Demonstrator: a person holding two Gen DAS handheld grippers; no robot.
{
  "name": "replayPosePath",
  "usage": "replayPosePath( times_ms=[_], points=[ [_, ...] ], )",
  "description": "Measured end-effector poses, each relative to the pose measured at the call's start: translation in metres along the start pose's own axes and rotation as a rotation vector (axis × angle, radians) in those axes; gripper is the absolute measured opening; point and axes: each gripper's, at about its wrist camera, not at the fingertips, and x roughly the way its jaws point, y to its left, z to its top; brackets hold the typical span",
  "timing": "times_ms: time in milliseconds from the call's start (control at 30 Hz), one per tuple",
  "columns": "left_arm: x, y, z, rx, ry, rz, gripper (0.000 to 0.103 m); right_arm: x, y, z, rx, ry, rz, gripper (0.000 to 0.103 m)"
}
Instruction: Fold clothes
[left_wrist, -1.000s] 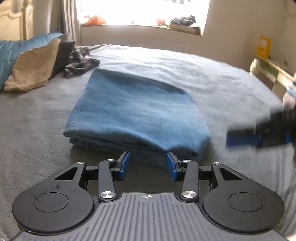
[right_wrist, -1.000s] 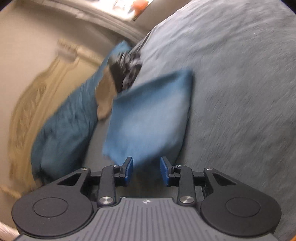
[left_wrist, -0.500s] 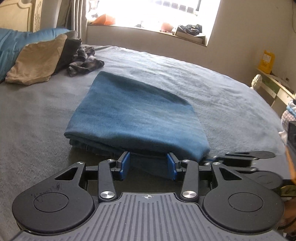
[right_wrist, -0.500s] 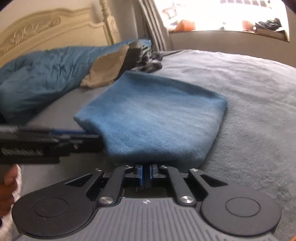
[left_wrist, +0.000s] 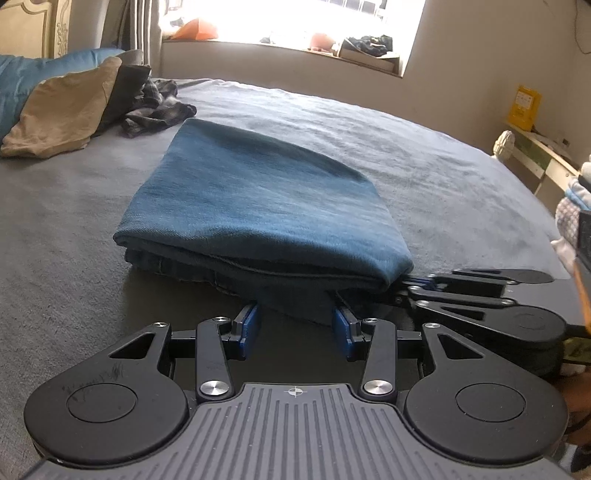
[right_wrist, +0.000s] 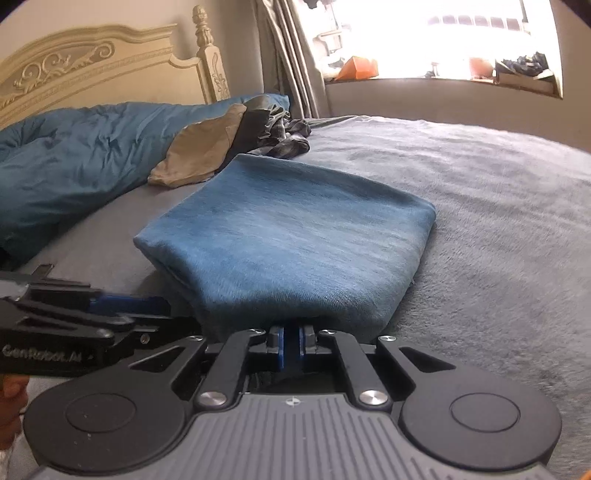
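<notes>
A folded blue garment (left_wrist: 258, 206) (right_wrist: 295, 229) lies flat on the grey bedspread (left_wrist: 443, 184). My left gripper (left_wrist: 297, 328) sits low at its near edge, jaws apart, and the hem hangs between the blue pads without being pinched. My right gripper (right_wrist: 291, 343) is at the garment's near right corner, pads drawn almost together with a dark strip of the hem caught between them. In the left wrist view the right gripper (left_wrist: 413, 284) reaches in sideways under that corner. The left gripper (right_wrist: 166, 306) shows at the left of the right wrist view.
A tan cloth (left_wrist: 62, 110) and a dark plaid garment (left_wrist: 159, 110) lie at the head of the bed by a blue duvet (right_wrist: 74, 147). A cream headboard (right_wrist: 92, 66), a cluttered window sill (left_wrist: 369, 48) and a side shelf (left_wrist: 535, 147) ring the bed.
The right gripper swung in, levelled out, and closed on the garment's near corner. The left gripper kept its place and opening.
</notes>
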Motion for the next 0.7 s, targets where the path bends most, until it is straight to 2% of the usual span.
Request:
replayPosePath(
  times_ms=[233,433,533,600,633,700],
  points=[
    [0.001,0.006,-0.002,-0.02,0.013,0.024,0.042,-0.042,-0.006,-0.001,-0.038,-0.026,0.001,0.008],
    [0.003,0.009,-0.003,-0.044,0.023,0.034,0.042,-0.057,-0.002,0.03,-0.03,-0.12,0.084,0.01],
    [0.001,0.009,-0.004,-0.039,0.018,0.05,0.042,-0.041,0.007,0.037,-0.076,-0.105,0.131,0.011],
    [0.0,0.012,-0.004,-0.05,0.018,0.062,0.042,-0.02,0.009,0.03,-0.109,-0.028,0.158,0.016],
    [0.0,0.014,-0.004,-0.059,0.02,0.069,0.042,-0.006,0.008,0.023,-0.128,0.027,0.141,0.016],
    [0.0,0.018,-0.004,-0.078,0.023,0.08,0.042,0.002,0.007,0.014,-0.149,0.029,0.134,0.016]
  ],
)
